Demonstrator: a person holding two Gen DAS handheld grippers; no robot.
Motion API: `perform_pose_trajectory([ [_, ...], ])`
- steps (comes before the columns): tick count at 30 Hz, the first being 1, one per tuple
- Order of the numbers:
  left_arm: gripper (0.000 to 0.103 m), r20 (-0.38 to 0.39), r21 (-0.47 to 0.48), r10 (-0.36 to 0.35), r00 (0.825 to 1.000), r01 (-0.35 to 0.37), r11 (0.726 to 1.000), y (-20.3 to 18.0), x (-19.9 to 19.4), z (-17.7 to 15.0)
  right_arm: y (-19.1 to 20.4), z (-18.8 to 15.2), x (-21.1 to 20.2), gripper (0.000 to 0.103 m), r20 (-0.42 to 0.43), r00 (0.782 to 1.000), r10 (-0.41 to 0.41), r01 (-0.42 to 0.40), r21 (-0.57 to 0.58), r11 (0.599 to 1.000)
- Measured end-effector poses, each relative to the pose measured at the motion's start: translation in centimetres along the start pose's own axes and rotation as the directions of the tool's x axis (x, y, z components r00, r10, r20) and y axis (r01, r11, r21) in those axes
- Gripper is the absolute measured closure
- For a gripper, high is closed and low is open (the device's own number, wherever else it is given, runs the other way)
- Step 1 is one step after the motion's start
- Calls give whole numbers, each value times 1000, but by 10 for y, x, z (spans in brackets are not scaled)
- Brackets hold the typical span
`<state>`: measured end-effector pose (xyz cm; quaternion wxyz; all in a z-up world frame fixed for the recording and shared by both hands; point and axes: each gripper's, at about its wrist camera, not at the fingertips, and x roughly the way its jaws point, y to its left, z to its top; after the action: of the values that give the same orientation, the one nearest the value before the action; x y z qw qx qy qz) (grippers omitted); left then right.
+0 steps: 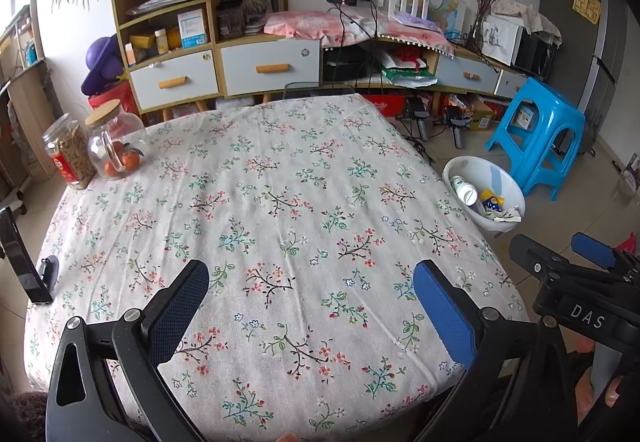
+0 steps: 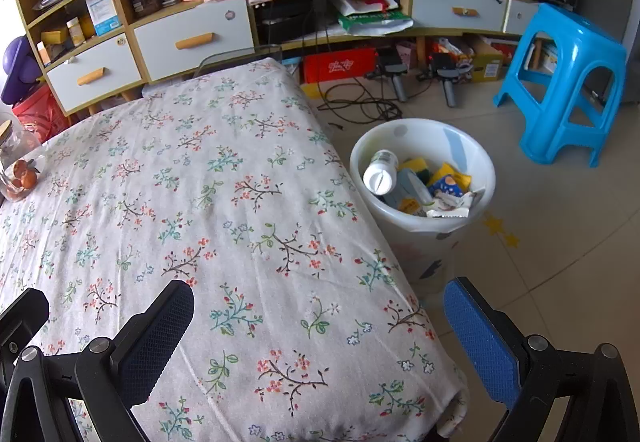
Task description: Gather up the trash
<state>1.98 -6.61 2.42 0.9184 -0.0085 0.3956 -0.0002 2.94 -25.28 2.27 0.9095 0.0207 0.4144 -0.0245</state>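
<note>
A white waste bin (image 2: 424, 238) stands on the floor by the table's right side and holds a white bottle (image 2: 380, 174), yellow packets and crumpled wrappers. The left wrist view shows the same bin (image 1: 500, 180) past the table edge. My left gripper (image 1: 312, 290) is open low over the near part of the floral tablecloth (image 1: 280, 178), with nothing between its fingers. My right gripper (image 2: 320, 316) is open too, over the table's near right corner, its blue pad (image 2: 480, 342) out over the floor. Its body also appears in the left wrist view as the right gripper (image 1: 592, 254).
Two glass jars (image 1: 114, 140) stand at the table's far left. A dark phone stand (image 1: 24, 266) sits at the left edge. A blue plastic stool (image 2: 568, 78) is beyond the bin. Cables and gripper handles lie on the floor before a cluttered cabinet (image 2: 192, 38).
</note>
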Motion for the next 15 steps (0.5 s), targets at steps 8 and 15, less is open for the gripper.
perform_pose_trajectory([
  [8, 0, -1, -1, 0, 1000, 0, 1000, 0, 0, 0, 0, 0, 0, 0, 1, 1000, 0, 0, 2, 1000],
  [15, 0, -1, -1, 0, 1000, 0, 1000, 0, 0, 0, -1, 0, 0, 1, 1, 1000, -3, 3, 2, 1000],
])
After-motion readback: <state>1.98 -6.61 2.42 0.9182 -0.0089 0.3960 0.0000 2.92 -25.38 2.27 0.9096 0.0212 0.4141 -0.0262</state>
